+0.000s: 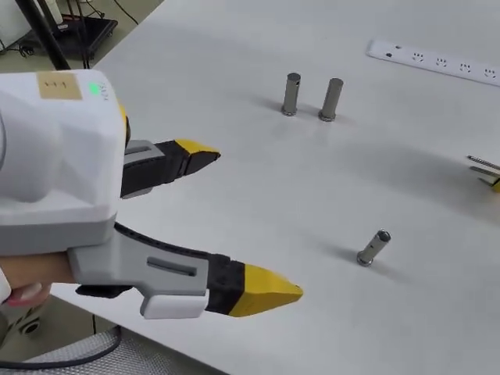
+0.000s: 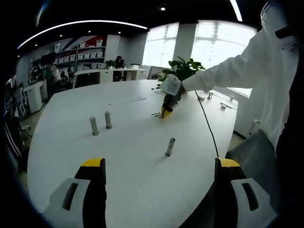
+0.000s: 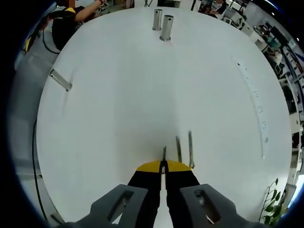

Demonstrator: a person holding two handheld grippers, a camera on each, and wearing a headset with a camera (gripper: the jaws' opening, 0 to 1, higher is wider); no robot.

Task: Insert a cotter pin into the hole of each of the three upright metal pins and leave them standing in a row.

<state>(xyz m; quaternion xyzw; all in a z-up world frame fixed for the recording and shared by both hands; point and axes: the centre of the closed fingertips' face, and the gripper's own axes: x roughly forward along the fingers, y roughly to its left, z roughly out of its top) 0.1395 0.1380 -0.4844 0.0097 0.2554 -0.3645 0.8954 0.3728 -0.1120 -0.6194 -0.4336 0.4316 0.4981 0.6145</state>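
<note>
The jaws of the right gripper (image 3: 164, 164) are closed together on a thin cotter pin (image 3: 164, 153), which projects forward from between the yellow tips. Two loose cotter pins (image 3: 190, 148) are laid side by side on the white table (image 3: 118, 118) just beside the held one. The jaws of the left gripper (image 1: 250, 223) are spread wide and nothing is held between them; the gripper is positioned over the near edge of the table. A fallen metal pin (image 1: 373, 248) is found on its side ahead of the left gripper, apart from the others. Two upright metal pins (image 1: 311, 97) are stood close together further back. A white power strip (image 1: 433, 61) is located at the far side of the table
</note>
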